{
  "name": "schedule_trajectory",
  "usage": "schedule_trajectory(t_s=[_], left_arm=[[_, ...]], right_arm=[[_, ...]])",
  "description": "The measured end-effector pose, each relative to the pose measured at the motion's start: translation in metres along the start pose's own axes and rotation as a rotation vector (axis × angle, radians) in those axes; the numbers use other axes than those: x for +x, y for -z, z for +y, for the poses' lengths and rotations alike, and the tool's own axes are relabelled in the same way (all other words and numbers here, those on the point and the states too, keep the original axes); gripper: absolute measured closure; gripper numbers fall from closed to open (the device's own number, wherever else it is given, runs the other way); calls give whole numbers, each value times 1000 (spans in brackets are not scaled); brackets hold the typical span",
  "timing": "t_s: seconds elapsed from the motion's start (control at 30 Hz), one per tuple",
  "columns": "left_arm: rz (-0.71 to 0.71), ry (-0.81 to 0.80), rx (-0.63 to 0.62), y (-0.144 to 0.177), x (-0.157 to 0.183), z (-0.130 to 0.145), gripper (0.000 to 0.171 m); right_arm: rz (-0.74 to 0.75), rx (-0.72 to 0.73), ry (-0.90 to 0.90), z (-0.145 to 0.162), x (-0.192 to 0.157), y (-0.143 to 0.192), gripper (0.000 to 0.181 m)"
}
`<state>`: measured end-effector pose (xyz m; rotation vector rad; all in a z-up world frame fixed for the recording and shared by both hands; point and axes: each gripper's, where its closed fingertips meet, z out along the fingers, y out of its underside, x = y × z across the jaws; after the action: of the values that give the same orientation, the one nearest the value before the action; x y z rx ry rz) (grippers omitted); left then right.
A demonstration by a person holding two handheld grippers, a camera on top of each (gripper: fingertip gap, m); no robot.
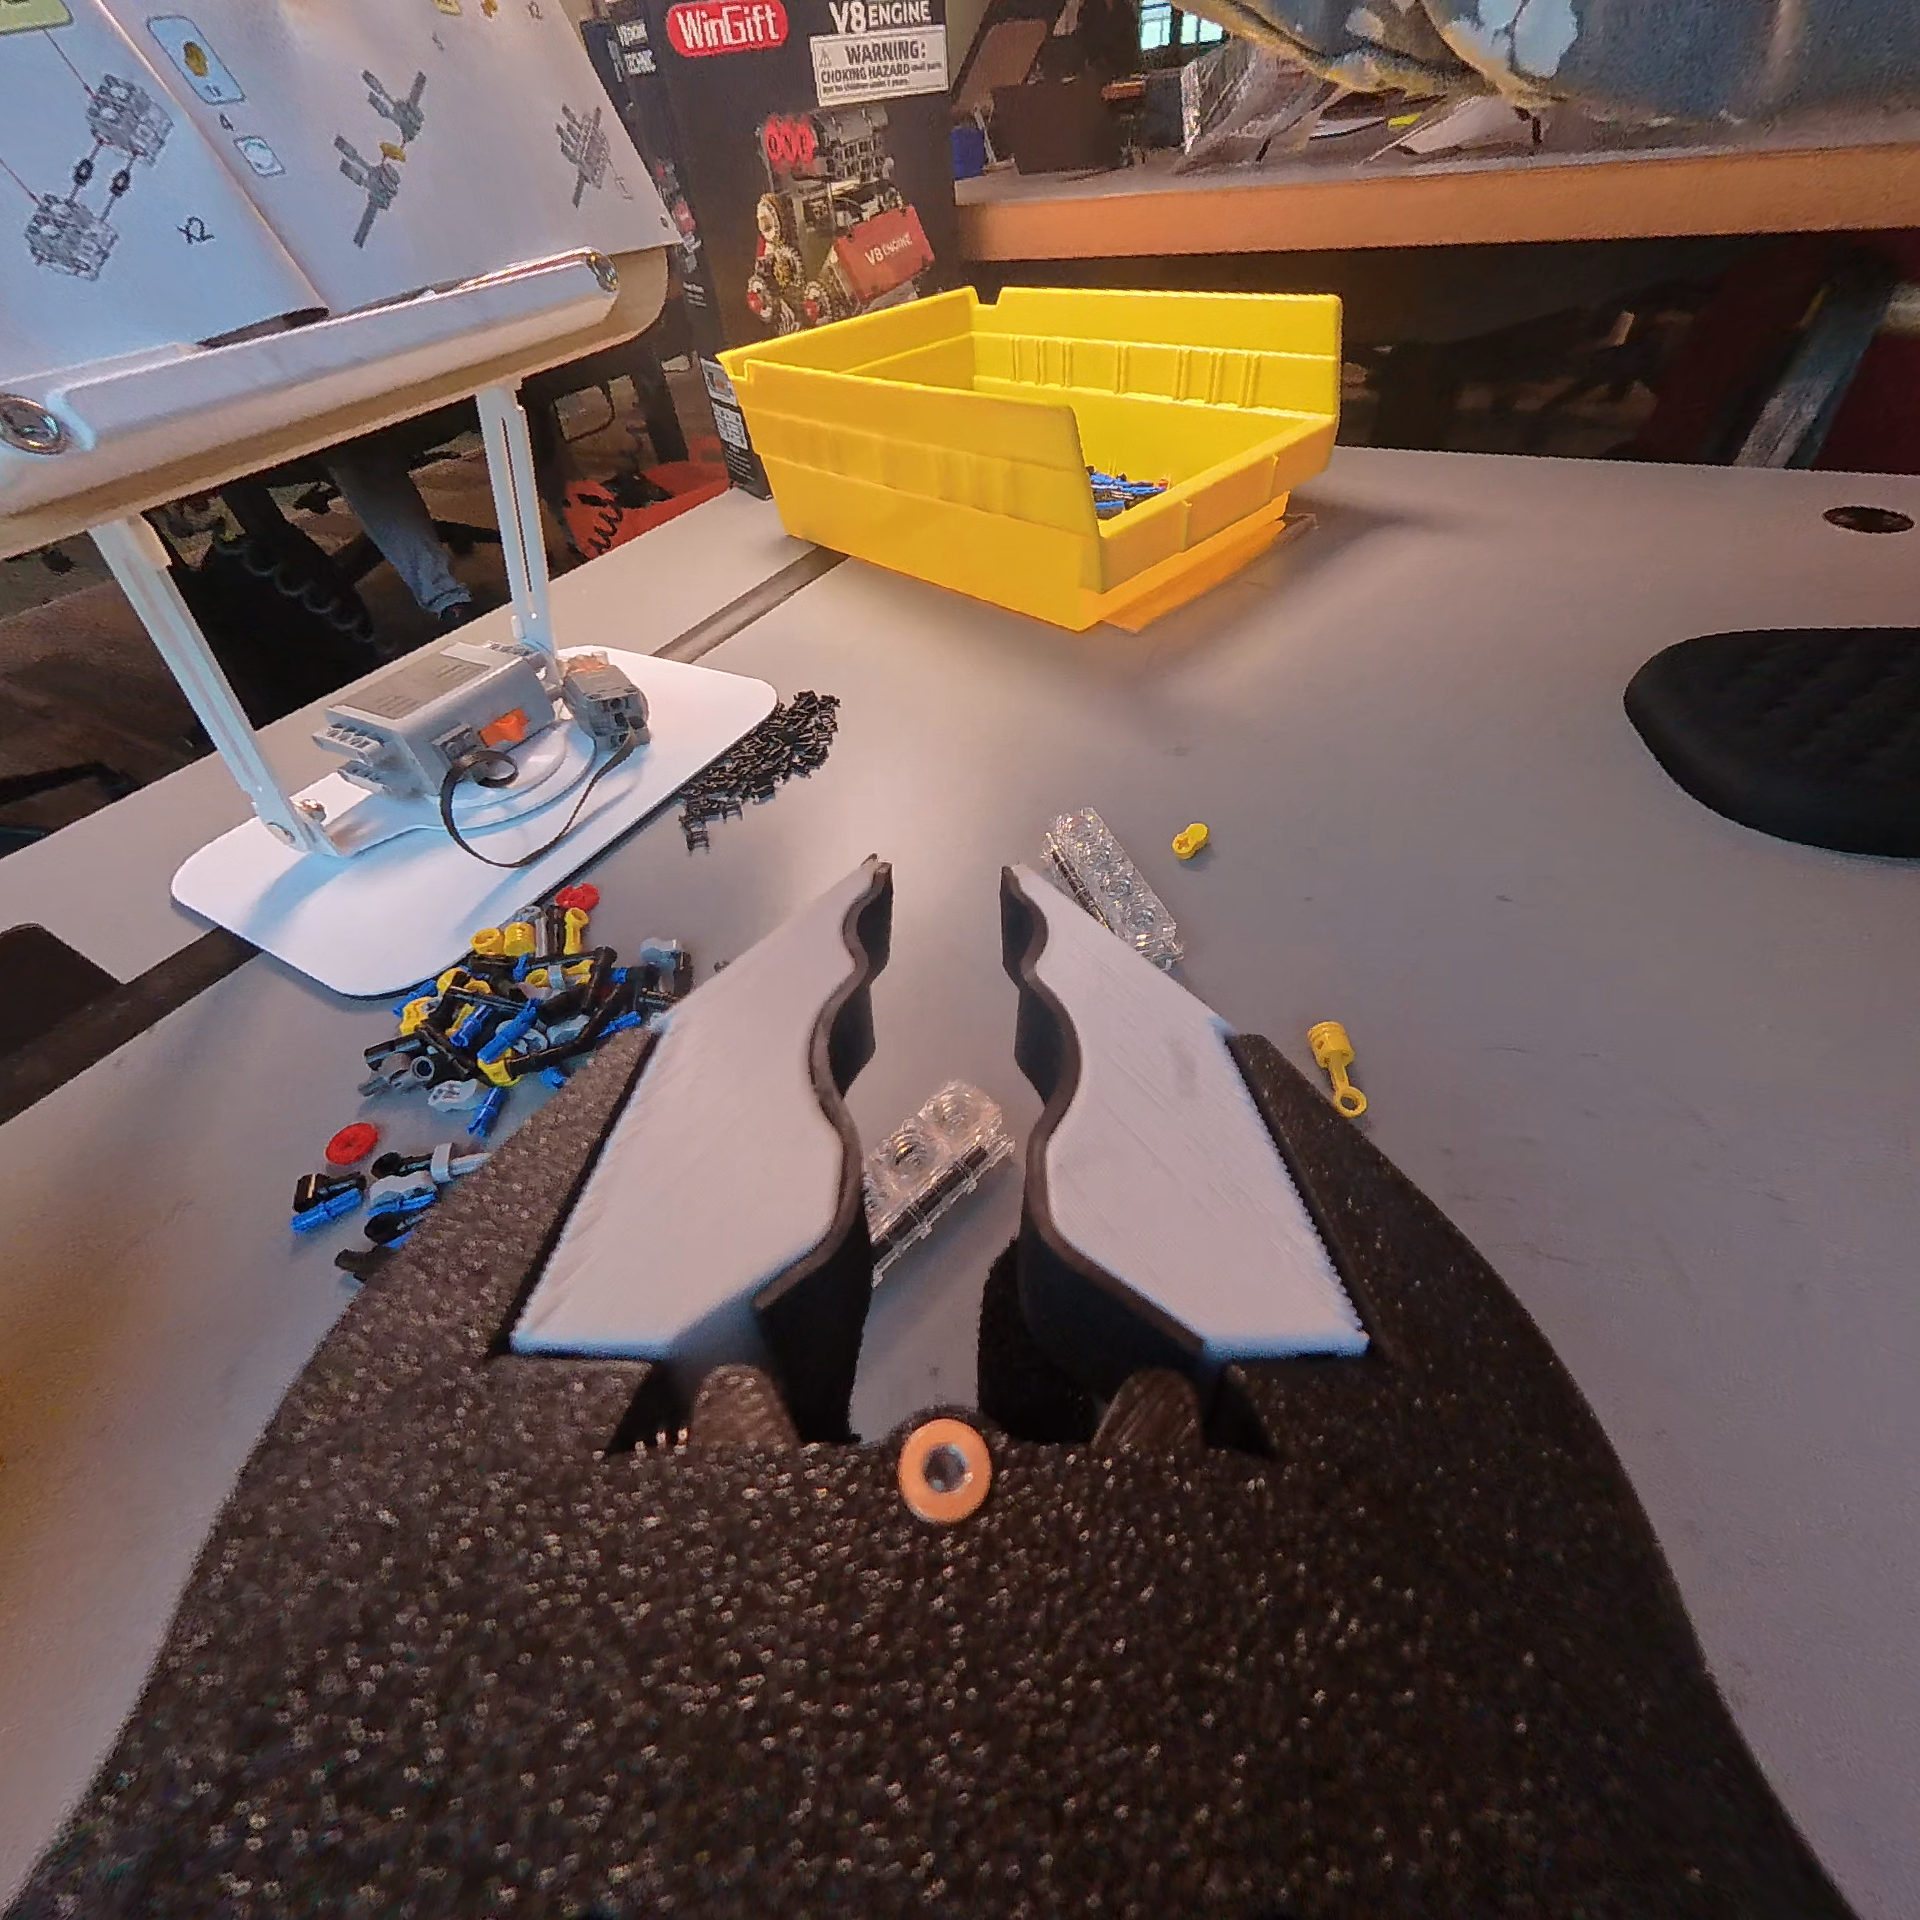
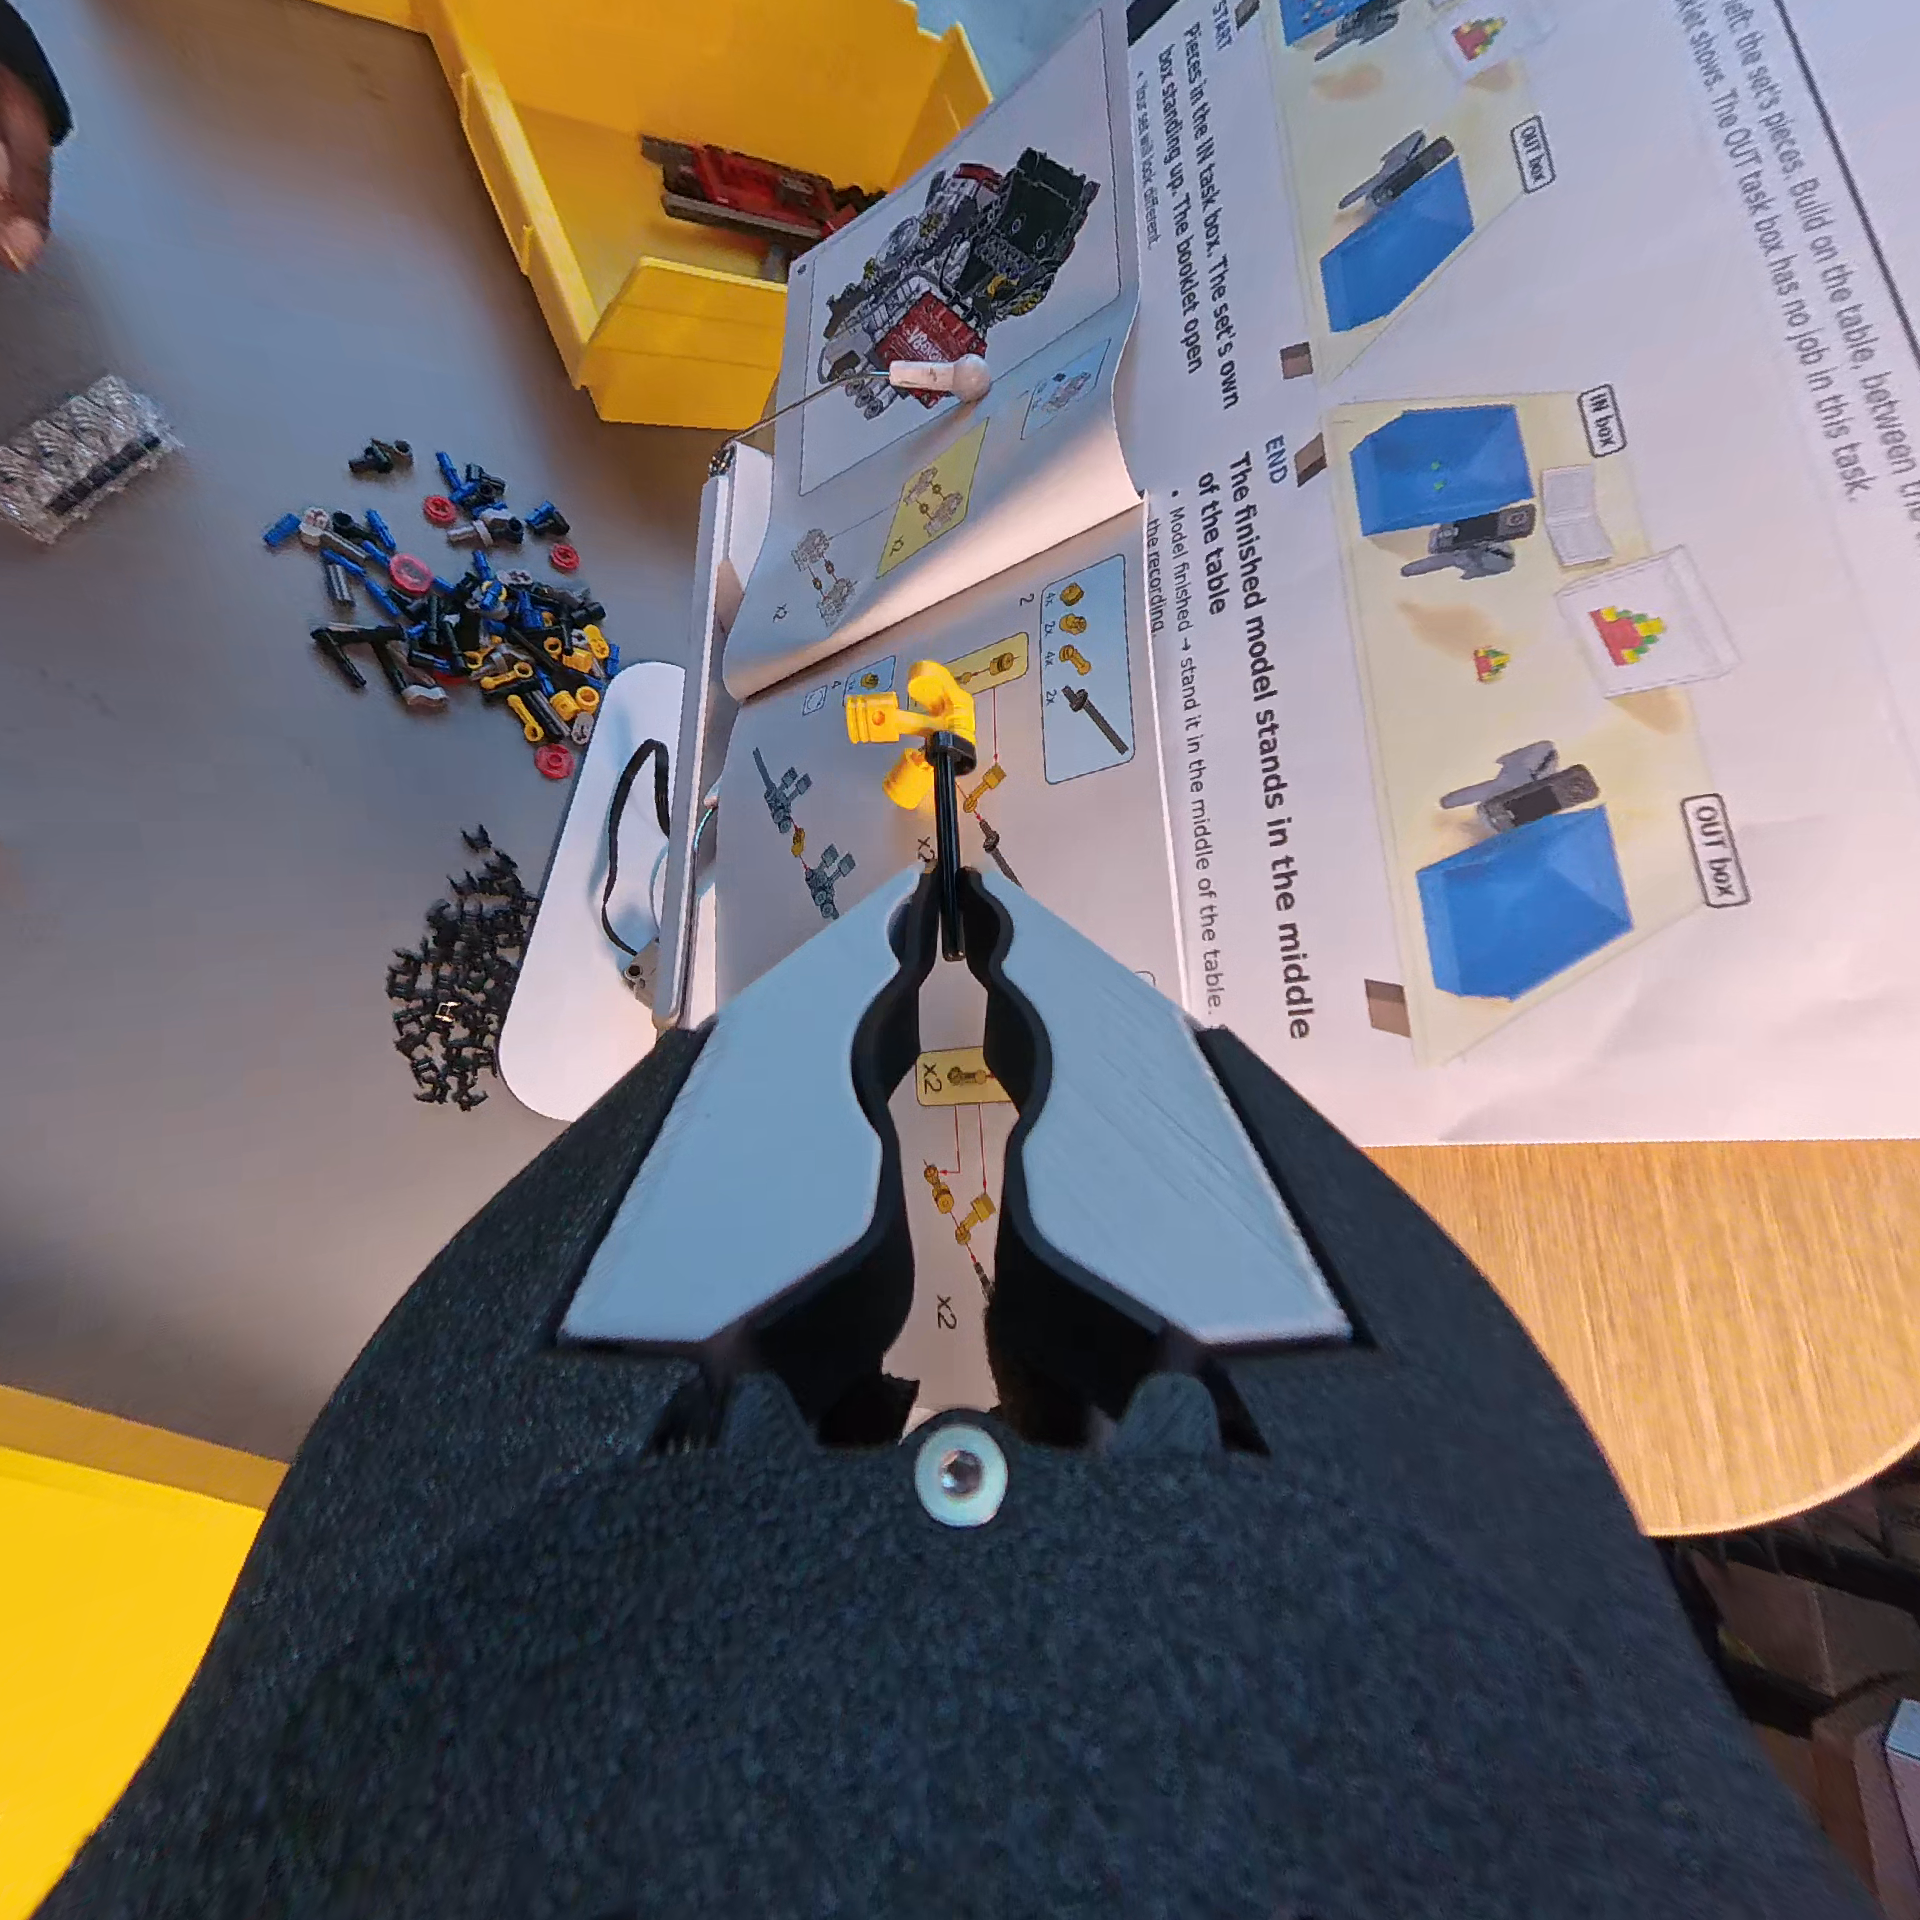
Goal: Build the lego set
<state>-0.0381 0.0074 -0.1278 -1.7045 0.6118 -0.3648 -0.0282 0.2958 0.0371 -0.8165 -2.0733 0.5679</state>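
Observation:
My left gripper [image 1: 943, 881] is open and empty, low over the grey table [image 1: 1455, 831]. A clear studded brick with a black pin [image 1: 940, 1158] lies between its fingers near their base. A second clear brick [image 1: 1117, 896] lies just past the right fingertip. My right gripper [image 2: 943, 883] is shut on a thin black axle [image 2: 948, 831] that carries yellow piston and connector pieces [image 2: 914, 717] at its far end. It holds this in the air in front of the open instruction booklet [image 2: 935, 499].
A pile of small coloured pins and connectors [image 1: 520, 1008] and a pile of black links [image 1: 758, 758] lie left of my left gripper. A white booklet stand [image 1: 416, 883] carries a grey motor unit [image 1: 468, 717]. A yellow bin [image 1: 1039, 457], loose yellow pieces [image 1: 1335, 1065] and a black pad [image 1: 1787, 738] are nearby.

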Motion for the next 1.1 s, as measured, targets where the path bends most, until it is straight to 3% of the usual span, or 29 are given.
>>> schedule_trajectory(t_s=[0.7,0.83,1.1], left_arm=[[32,17,-10,-3,7,3,151],[4,19,-1,3,1,0,150],[-25,46,9,13,-8,-3,148]], right_arm=[[40,-18,-14,15,-9,23,178],[73,50,-36,-1,-43,24,178],[114,207,-132,-42,-160,-8,178]])
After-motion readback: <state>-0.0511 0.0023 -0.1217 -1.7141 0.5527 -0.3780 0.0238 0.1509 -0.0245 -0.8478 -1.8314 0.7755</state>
